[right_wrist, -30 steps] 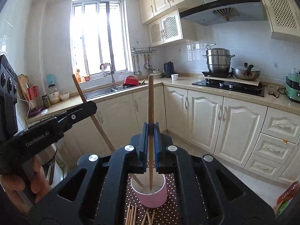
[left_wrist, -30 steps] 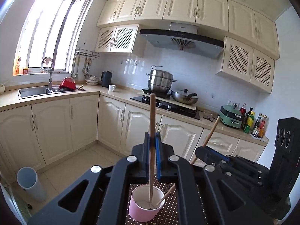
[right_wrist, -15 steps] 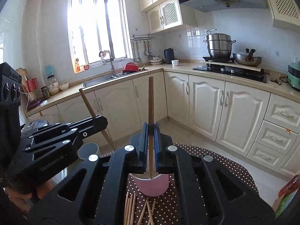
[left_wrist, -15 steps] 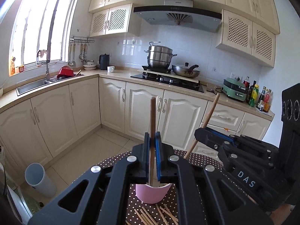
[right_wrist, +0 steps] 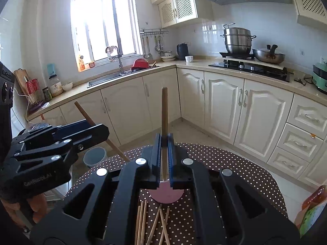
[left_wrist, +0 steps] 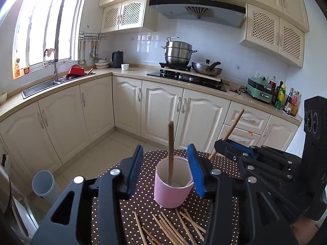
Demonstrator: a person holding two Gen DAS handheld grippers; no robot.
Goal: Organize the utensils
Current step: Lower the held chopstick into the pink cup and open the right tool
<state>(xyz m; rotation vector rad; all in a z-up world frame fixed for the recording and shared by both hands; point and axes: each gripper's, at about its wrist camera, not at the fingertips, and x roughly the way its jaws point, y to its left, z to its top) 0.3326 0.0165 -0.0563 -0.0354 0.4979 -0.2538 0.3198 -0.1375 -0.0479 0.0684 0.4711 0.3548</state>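
Note:
A pink cup (left_wrist: 172, 185) stands on the brown polka-dot table (left_wrist: 143, 208). My left gripper (left_wrist: 164, 170) is open, its blue pads either side of the cup, and a wooden chopstick (left_wrist: 170, 153) stands loose inside the cup. My right gripper (right_wrist: 164, 161) is shut on another chopstick (right_wrist: 164, 114), held upright over the cup (right_wrist: 166, 195); it shows at the right of the left wrist view (left_wrist: 235, 153). Several loose chopsticks (left_wrist: 173, 228) lie on the table in front of the cup, also seen in the right wrist view (right_wrist: 153, 222).
Cream kitchen cabinets (left_wrist: 159, 110) and a counter with a stove (left_wrist: 188, 77) and sink (left_wrist: 40, 85) ring the room. A grey bin (left_wrist: 44, 183) stands on the floor left of the table. A colourful packet (right_wrist: 312, 208) lies at the table's right edge.
My left gripper has opened and let its chopstick go; it now stands in the cup. Both grippers have dropped lower and pulled back from the cup. The right gripper still holds its chopstick.

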